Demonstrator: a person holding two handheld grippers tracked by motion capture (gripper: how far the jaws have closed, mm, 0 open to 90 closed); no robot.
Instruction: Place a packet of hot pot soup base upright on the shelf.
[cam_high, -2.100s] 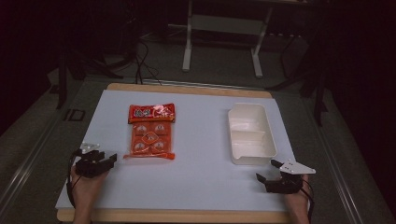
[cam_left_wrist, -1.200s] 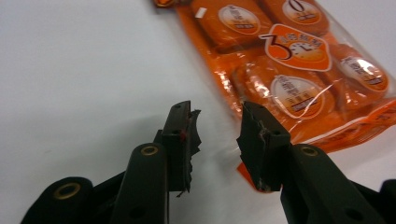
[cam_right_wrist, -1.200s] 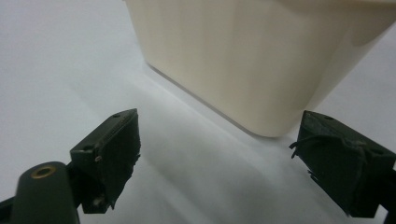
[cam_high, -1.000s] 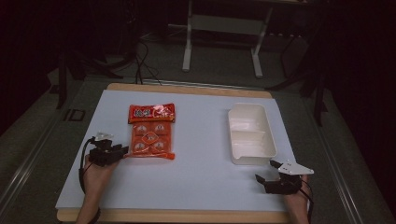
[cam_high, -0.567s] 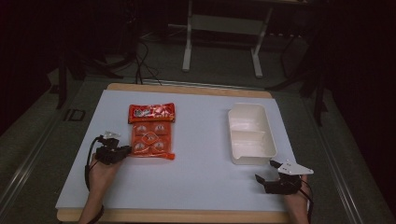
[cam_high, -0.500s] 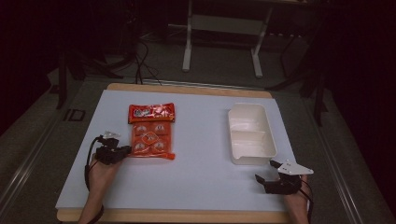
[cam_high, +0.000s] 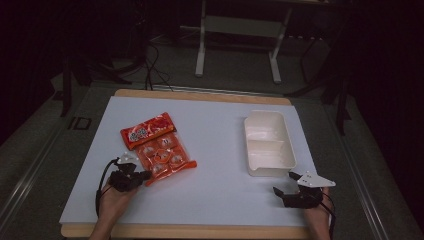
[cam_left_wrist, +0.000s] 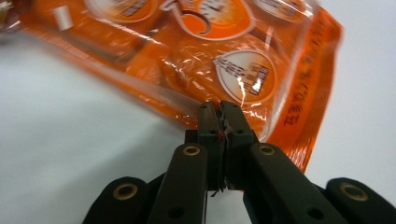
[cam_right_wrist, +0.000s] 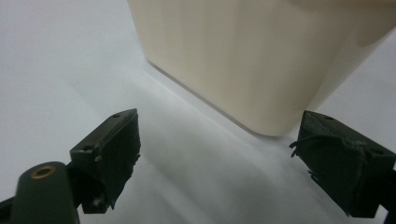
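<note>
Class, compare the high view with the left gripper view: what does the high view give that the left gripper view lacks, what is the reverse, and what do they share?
The high view adds the white tray, the right claw near its front corner, and the person's forearms. The left gripper view adds the close detail: the left claw pinched shut on the clear sealed edge of the orange snack packet. Shared: the left claw, the orange snack packet and the white table.
</note>
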